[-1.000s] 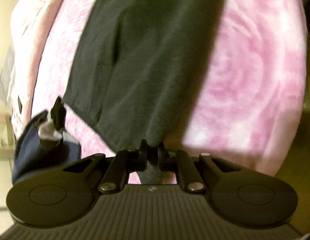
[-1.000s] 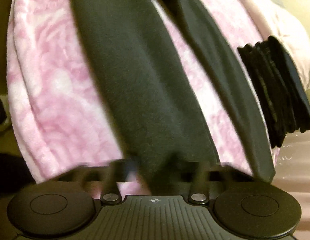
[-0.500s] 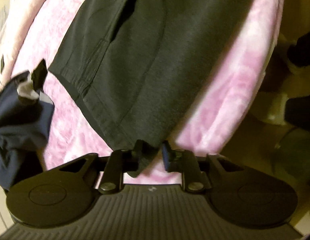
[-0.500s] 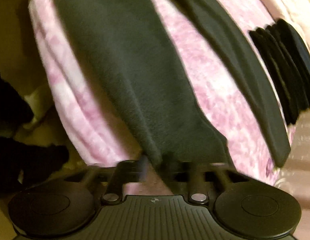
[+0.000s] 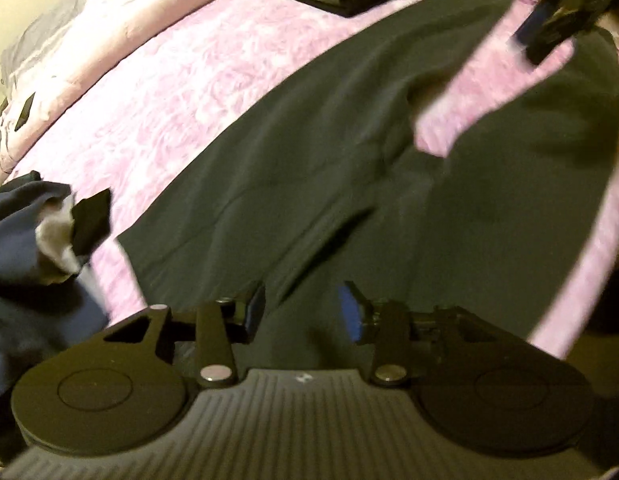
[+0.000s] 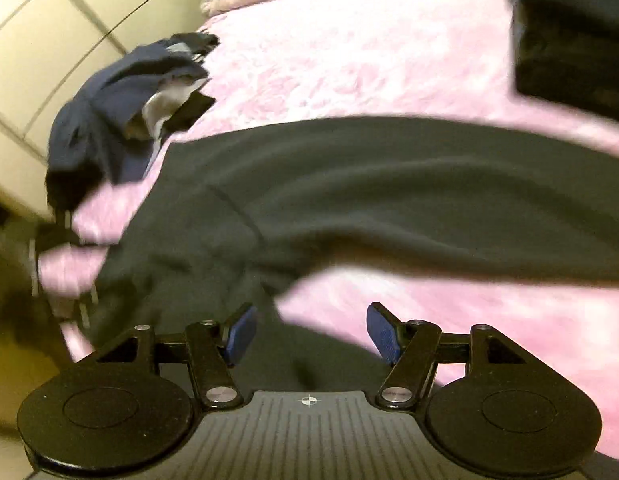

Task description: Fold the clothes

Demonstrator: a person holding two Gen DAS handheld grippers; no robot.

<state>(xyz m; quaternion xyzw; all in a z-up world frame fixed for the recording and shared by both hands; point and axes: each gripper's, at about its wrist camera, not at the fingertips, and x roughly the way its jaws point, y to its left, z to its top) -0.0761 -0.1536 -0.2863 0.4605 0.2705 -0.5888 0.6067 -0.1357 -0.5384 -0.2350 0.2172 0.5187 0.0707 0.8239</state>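
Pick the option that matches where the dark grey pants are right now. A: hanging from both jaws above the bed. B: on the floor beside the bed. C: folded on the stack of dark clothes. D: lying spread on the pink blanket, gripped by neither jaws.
D: the dark grey pants lie flat on the pink blanket, and neither set of jaws presses on the cloth.
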